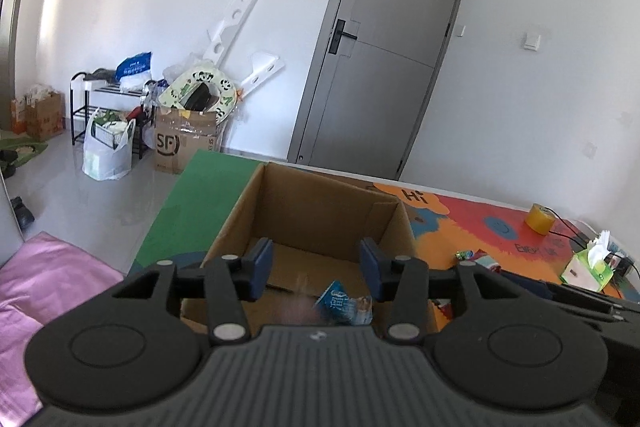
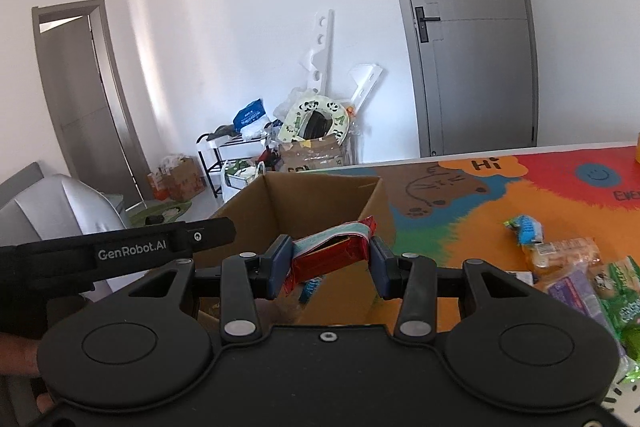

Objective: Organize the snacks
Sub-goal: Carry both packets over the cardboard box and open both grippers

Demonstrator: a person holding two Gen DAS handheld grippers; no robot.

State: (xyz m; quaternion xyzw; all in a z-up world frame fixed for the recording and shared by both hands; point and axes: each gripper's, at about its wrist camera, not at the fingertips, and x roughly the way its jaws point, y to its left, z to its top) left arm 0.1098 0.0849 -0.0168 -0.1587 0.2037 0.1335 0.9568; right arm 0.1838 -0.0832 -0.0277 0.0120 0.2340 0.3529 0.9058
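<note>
Cardboard box [image 1: 320,223] sits right ahead of the left gripper [image 1: 316,269], jaws spread, blue packet [image 1: 344,307] inside below them. Right gripper [image 2: 330,261] pinches a red snack pack [image 2: 332,251] over the box's near rim.

Grey door [image 1: 394,39], yellow tape roll [image 1: 539,218], tissue pack [image 1: 591,261], black shoe rack [image 1: 105,107], white plastic bag [image 1: 107,151].

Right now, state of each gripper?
Left gripper: open, empty, above the box.
Right gripper: shut on red packet.
</note>
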